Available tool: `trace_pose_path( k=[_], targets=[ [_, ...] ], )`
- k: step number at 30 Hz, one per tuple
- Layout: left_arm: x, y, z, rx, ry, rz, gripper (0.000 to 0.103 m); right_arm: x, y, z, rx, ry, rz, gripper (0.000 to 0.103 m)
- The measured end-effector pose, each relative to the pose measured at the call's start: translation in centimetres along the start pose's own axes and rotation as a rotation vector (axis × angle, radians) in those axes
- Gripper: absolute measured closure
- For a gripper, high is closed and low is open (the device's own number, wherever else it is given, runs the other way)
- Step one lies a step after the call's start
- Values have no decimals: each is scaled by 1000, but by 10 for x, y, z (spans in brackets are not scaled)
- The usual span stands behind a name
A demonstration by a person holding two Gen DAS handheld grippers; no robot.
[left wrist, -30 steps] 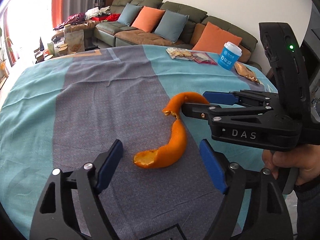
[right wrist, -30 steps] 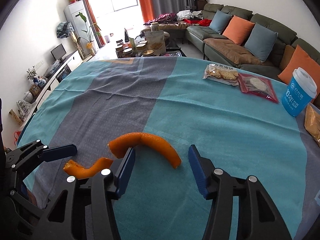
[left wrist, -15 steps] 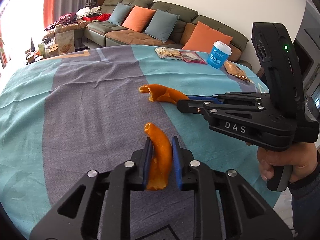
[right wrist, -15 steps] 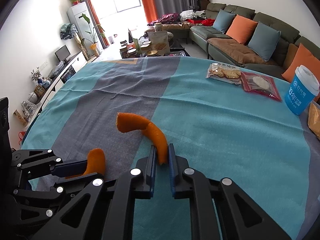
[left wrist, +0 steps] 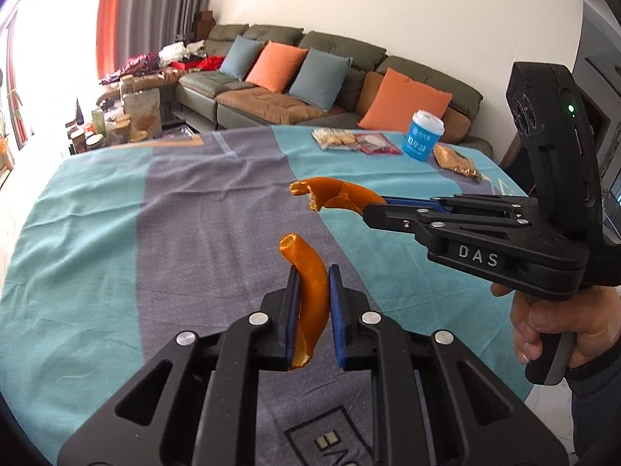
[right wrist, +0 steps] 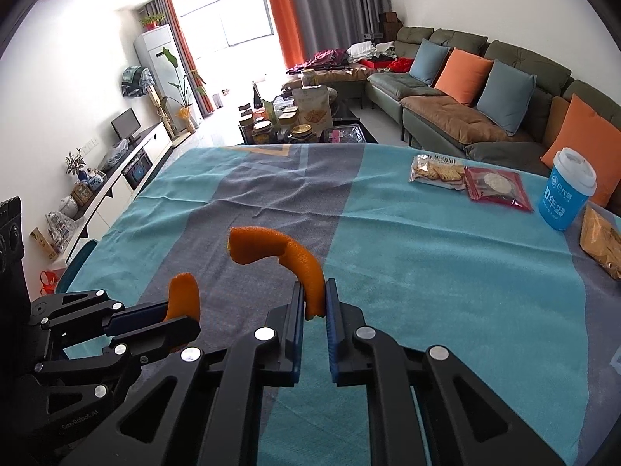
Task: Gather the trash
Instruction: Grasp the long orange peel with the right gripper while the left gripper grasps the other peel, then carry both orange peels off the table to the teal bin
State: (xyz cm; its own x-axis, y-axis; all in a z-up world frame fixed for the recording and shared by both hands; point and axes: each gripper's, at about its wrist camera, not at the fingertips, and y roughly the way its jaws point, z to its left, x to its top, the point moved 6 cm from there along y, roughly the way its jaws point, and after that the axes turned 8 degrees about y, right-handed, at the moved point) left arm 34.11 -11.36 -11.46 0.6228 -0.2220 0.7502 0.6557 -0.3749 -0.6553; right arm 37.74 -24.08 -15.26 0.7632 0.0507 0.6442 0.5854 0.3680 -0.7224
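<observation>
A green sectional sofa [right wrist: 485, 116] with orange and blue cushions [right wrist: 462, 70] lines the white wall at upper right. Bright daylight floods the window [right wrist: 229, 19] at top centre, flanked by orange and grey curtains [right wrist: 310, 7]. A low white cabinet [right wrist: 128, 171] runs along the left.

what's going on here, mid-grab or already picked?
Already picked. A person holds a gripper in each hand. The left gripper is shut on one piece of orange peel, its jaws having just closed on it. The right gripper is shut on the other curved peel. Both pieces hang clear of the teal and grey tablecloth. The blue cup and snack packets at the far edge are untouched. No bin is in view.
</observation>
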Motion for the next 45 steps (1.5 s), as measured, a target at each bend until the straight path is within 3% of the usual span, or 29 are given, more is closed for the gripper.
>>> trace_pose_path(
  k=[15, 25, 34, 45],
  targets=[
    [0, -109, 31, 139, -30, -176, 89, -1, -67, 69, 30, -46, -147, 94],
    [-17, -191, 64, 287, -61, -273, 89, -4, -87, 133, 103, -109, -198, 94],
    [-47, -276, 119, 473, -136, -332, 88, -4, -91, 207, 213, -197, -223, 94],
    [-116, -376, 202, 697, -261, -333, 88, -14, -71, 295, 326, -292, -178, 94]
  ],
)
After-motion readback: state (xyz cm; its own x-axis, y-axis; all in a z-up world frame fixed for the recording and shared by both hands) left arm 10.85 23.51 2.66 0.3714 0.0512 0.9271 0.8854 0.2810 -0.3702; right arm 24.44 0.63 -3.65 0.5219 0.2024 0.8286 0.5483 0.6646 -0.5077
